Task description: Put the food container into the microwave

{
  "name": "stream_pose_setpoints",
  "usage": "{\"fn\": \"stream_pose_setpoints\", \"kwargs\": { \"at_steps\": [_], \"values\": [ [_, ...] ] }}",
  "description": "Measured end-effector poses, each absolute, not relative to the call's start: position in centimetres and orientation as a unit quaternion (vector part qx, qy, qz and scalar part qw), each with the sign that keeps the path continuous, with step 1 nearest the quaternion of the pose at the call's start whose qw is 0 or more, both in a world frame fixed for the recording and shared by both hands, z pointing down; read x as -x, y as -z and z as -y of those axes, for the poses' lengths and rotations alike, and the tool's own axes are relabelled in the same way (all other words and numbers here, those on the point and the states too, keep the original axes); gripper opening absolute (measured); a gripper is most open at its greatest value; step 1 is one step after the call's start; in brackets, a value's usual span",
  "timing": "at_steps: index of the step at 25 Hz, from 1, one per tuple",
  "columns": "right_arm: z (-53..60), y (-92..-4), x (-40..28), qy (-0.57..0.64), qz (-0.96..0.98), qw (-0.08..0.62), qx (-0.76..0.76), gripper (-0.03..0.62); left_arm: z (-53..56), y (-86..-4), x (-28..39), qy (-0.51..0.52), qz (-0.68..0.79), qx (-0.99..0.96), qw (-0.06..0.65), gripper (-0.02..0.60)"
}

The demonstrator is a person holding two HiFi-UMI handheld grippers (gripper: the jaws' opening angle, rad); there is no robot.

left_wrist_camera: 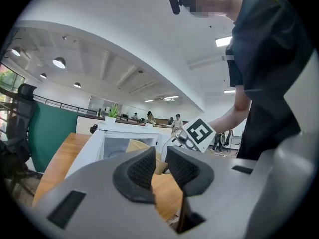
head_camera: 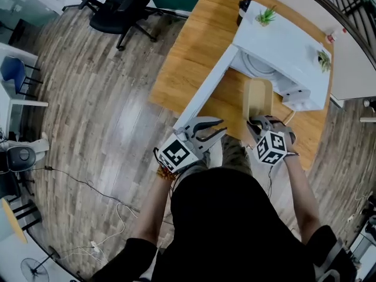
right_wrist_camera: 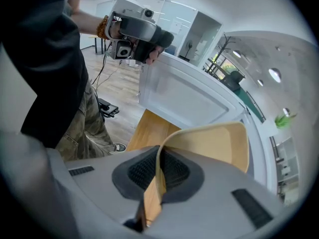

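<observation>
Your right gripper (head_camera: 258, 123) is clamped on the wall of the food container (head_camera: 258, 100), before the open microwave (head_camera: 288, 49). Cavity lies at 12 o'clock; container's long axis points there. Your left gripper (head_camera: 216, 128) is empty, its jaws slightly apart.

Wood-grain table (head_camera: 194, 46); smooth white microwave (head_camera: 288, 46); matt tan food container (head_camera: 258, 98).
</observation>
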State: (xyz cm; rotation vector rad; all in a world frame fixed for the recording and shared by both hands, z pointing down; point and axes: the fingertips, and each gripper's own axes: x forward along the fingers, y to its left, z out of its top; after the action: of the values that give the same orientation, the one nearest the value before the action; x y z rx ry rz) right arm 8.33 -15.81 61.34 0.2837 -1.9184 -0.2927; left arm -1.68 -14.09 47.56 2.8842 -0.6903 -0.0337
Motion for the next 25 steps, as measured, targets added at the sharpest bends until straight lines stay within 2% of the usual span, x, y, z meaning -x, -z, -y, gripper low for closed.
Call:
{"fn": "stream_pose_setpoints", "kwargs": {
  "at_steps": [25],
  "values": [
    [19.1, -65.4, -9.6, 0.115, 0.797, 0.587, -0.085, 0.015, 16.1, -48.6, 3.5, 0.018, 0.375, -0.92, 0.115, 0.095]
  ]
}}
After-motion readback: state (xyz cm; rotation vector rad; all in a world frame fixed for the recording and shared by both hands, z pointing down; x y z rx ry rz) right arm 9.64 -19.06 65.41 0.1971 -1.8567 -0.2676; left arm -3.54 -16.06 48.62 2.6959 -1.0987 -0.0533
